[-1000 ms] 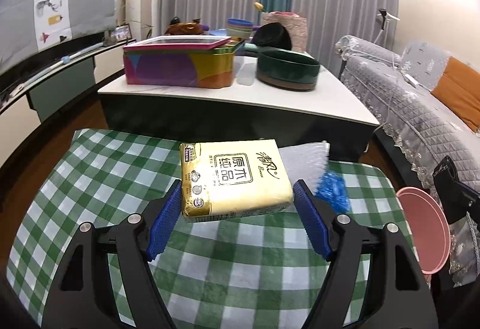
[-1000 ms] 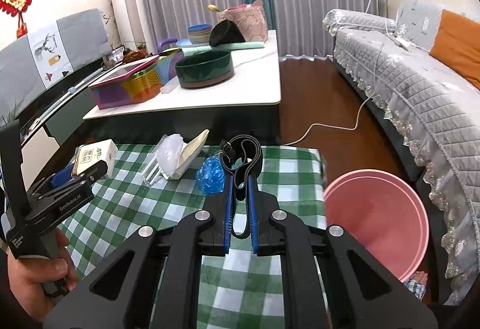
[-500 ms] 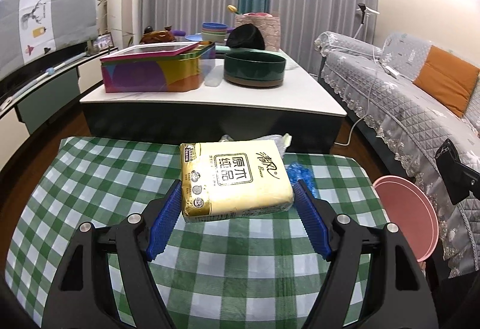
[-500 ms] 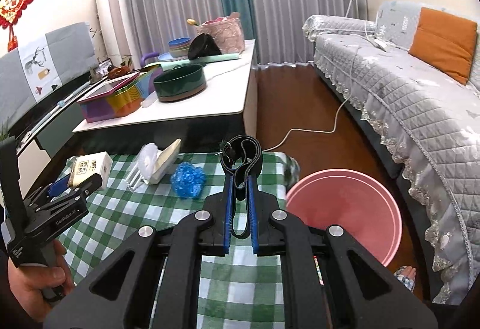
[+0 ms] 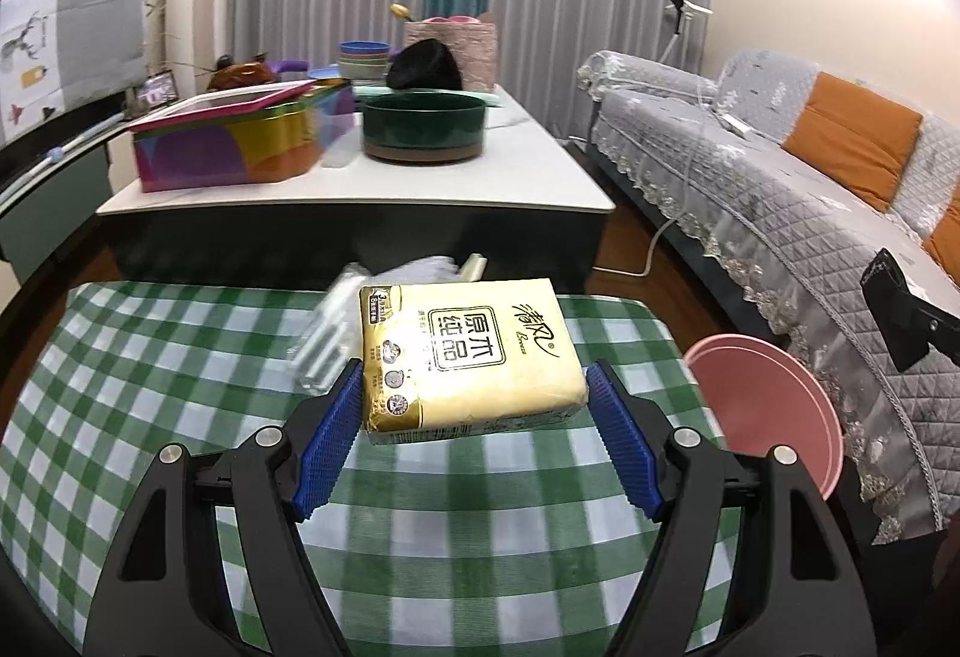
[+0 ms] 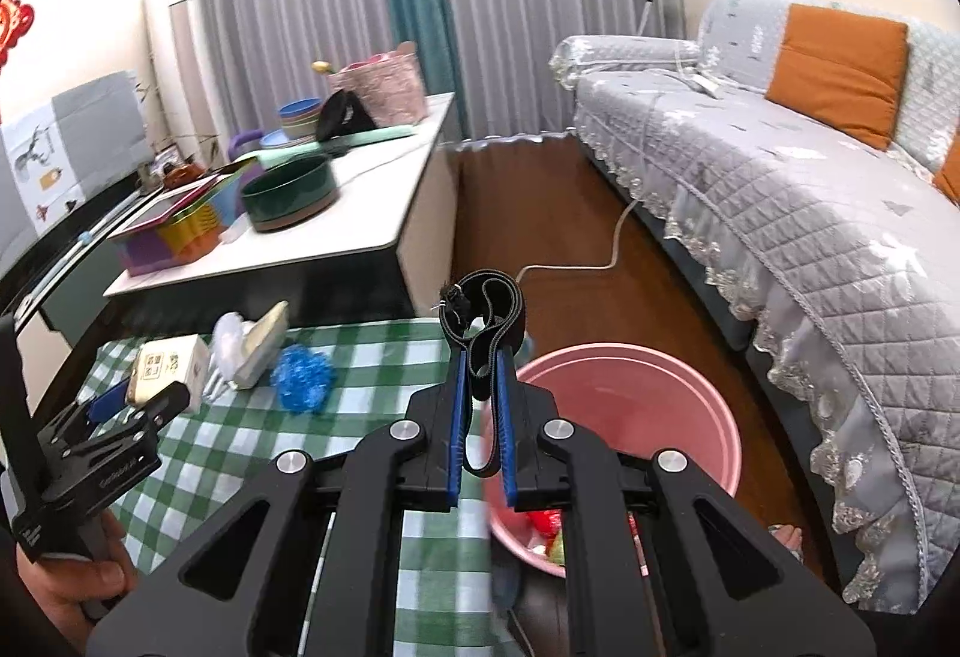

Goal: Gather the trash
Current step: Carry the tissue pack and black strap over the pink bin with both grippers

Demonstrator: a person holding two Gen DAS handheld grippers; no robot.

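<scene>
Overhead checked tablecloth (image 5: 180,387): left fingers (image 5: 329,420) clamp tissue pack (image 5: 468,357); right fingers (image 6: 507,417) pinch black strap (image 6: 483,309).

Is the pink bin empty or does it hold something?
Not empty: the pink bin has a few colourful scraps at the bottom.

Yellow tissue pack (image 5: 471,357) and looped black belt (image 6: 483,321) — both aloft, claw-clamped

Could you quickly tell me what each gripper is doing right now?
Left gripper: closed on the yellow tissue pack.
Right gripper: closed on the black belt.
</scene>
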